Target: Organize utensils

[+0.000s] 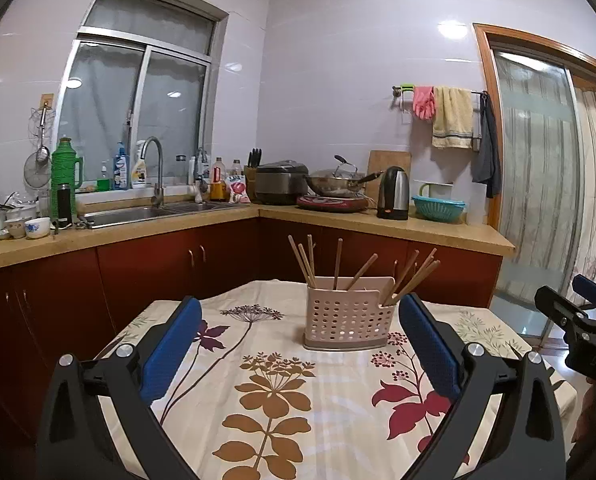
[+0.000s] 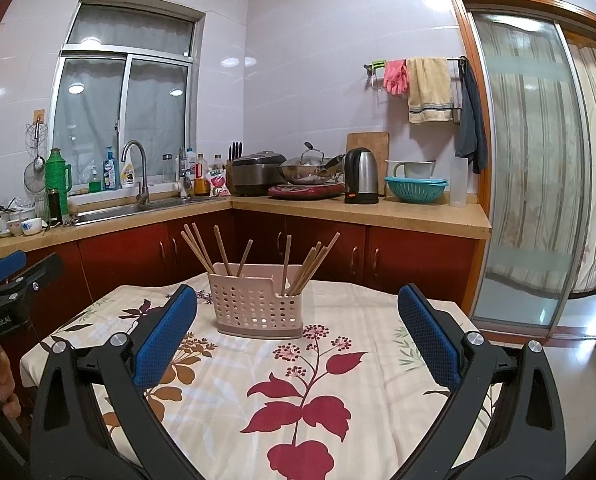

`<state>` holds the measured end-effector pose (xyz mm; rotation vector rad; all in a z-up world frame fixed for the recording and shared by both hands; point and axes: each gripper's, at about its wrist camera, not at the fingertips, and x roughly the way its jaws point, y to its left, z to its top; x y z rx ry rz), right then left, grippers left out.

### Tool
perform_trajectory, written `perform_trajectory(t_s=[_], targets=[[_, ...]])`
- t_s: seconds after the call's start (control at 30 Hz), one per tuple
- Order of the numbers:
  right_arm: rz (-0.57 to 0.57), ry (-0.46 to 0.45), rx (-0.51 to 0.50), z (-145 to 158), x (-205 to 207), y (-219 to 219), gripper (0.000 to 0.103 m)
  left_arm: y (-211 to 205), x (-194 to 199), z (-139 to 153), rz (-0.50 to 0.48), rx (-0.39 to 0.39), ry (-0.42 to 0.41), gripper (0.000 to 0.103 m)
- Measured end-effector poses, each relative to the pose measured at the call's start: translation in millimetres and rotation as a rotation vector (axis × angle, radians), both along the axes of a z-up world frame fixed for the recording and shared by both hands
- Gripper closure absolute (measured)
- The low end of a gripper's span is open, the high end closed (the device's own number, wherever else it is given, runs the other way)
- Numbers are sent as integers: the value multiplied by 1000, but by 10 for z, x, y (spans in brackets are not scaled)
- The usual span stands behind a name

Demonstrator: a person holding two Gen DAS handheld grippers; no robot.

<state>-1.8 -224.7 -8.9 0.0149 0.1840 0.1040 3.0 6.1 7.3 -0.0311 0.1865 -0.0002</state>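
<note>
While you hold both tools low over the table, your left gripper [image 1: 300, 344] has its blue pads spread wide with nothing between them but bare cloth, and your right gripper [image 2: 298, 334] stands just as wide and just as empty. Neither one touches anything. From the left wrist view you can see the right tool at the far right edge, apart from the left one; from the right wrist view the left tool shows at the far left edge, with part of your hand [image 2: 1, 376] below it.

Under the fingers lies the floral tablecloth [image 1: 273, 396], cream with brown and dark red flowers. Ahead of both grippers, near the far edge of the table, stands the pink perforated holder [image 1: 344, 320], upright on its darker base. The wooden chopsticks [image 1: 408, 280] are already in it, leaning outward in loose bunches: some at the left end, a couple near the middle, the rest at the right end.

Beyond the table run the red cabinets [image 1: 145, 272] under a tan counter [image 1: 378, 222]. On it you have the sink [image 1: 137, 214], a rice cooker [image 1: 281, 182], a wok [image 1: 334, 184], a kettle [image 1: 394, 192] and a teal colander [image 1: 438, 206]. Farthest back are the window [image 1: 137, 104] and the sliding door [image 1: 538, 176].
</note>
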Motion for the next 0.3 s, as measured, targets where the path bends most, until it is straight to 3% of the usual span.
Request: perform_trajectory(t_s=[0.13,0.3], targets=[[-3,7,1,-55,46,-23,5,14,74,-31,10,15,1,7],[-13,43,7,-182,215,-97,5,65,350,-181,30,29,68,7]])
